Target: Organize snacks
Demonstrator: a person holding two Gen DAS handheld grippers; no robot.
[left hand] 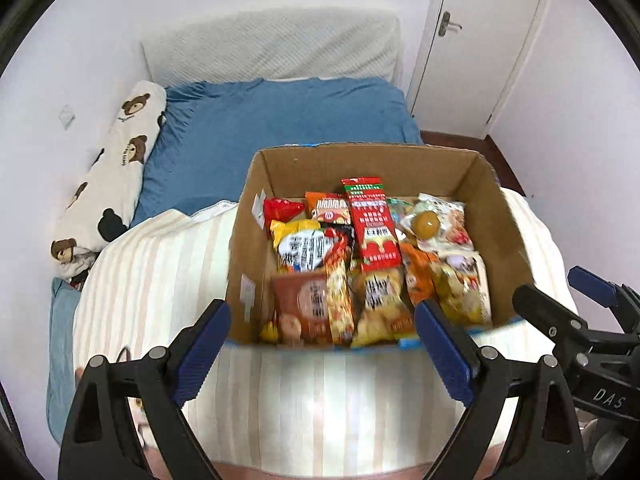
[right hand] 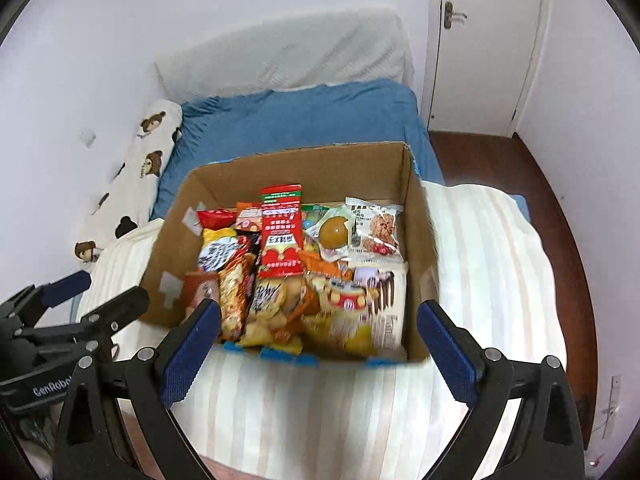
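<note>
Left gripper [left hand: 322,344] and right gripper [right hand: 320,344], both spread and empty, hover before the cardboard box [left hand: 360,168] on the striped quilt [left hand: 160,280], whose light, crinkly, slippery snack packets [left hand: 374,226] are probably best pinched at their sealed edges.

Brown cardboard box [left hand: 372,168], blue sheet [left hand: 280,120] — cream-striped blanket [left hand: 160,280], bear-print pillow [left hand: 116,168]

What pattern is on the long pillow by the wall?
The long pillow is white with brown and black bear heads printed on it, clearest in the left wrist view.
</note>
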